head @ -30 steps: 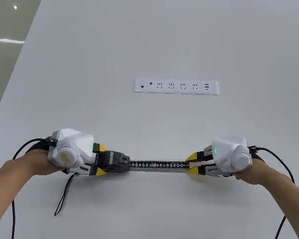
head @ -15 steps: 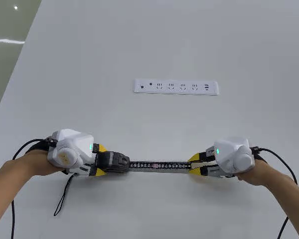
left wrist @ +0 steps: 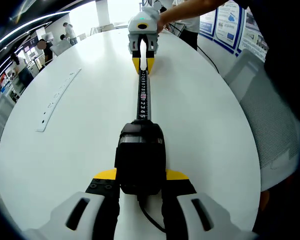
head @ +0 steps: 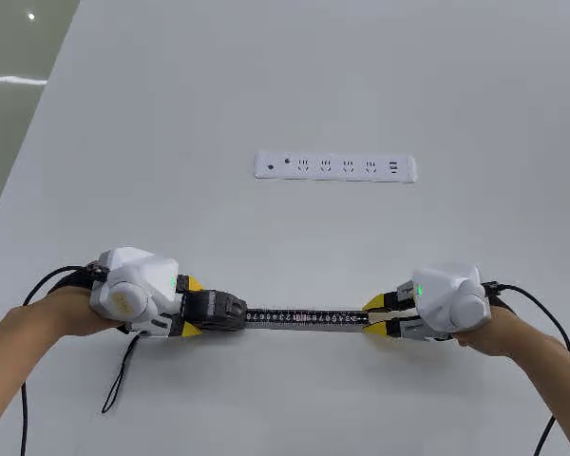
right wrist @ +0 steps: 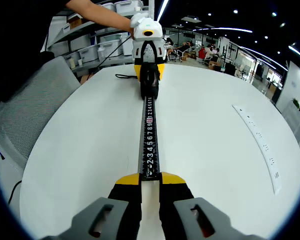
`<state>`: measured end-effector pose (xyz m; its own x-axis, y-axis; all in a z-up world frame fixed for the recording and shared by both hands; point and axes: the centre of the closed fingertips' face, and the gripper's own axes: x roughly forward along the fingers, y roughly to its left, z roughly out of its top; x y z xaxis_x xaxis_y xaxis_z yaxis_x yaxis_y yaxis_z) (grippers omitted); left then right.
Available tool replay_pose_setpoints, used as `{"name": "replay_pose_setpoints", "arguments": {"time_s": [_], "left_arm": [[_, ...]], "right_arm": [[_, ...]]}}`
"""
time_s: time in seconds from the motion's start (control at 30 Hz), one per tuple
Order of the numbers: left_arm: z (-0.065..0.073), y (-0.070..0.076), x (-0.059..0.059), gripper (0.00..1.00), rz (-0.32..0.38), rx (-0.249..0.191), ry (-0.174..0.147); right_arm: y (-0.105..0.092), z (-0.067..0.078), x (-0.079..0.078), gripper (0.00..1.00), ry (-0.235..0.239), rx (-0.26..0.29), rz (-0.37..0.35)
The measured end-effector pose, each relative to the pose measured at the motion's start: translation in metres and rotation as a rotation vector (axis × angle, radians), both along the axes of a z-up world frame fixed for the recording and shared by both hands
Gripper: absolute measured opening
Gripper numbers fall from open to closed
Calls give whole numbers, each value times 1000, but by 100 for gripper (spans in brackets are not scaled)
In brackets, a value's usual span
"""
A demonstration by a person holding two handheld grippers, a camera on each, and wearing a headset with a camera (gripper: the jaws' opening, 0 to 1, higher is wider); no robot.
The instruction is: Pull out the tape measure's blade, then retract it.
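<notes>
Head view: blade pull-out judged under way. For a clean pull the right gripper [head: 373, 316] should be drawn straight along the blade [head: 304, 316] axis, w/o twist, while the tape measure case [head: 218, 310] is held square by the left gripper [head: 192, 306], so nothing is kinked or slipped. Case is clamped between left jaws, body sticking fwd past yellow tips. Blade end is pinched in closed right jaws. Blade is stretched btwn both, numerals up, low over white table [head: 266, 76].

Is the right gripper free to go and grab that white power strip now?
Probably not yet: the right gripper is shut on the end of the blade drawn out of the tape measure, though nothing stands between it and the power strip.
</notes>
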<state>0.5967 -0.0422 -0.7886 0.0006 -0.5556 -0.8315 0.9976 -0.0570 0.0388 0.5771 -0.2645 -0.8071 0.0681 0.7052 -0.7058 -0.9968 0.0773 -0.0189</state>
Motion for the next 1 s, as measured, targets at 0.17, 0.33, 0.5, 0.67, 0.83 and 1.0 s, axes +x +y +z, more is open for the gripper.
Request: {"name": "replay_pose_setpoints", "arguments": {"time_s": [0.17,0.33,0.5,0.67,0.83,1.0], "left_arm": [[0,0,0,27,0,0,0],[0,0,0,27,0,2,0],[0,0,0,27,1,2,0],[0,0,0,27,-1,2,0],[0,0,-1,27,1,3,0],[0,0,0,27,1,2,1]], "right_arm": [[-2,-1,1,10,-1,-2,-1],[-3,0,0,10,1,-3,0],[-7,0,0,10,-8,-9,1],[-9,0,0,10,-5,-12,0],[-10,0,0,10,-4,-13,0],[-11,1,0,10,-3,-12,-2]]}}
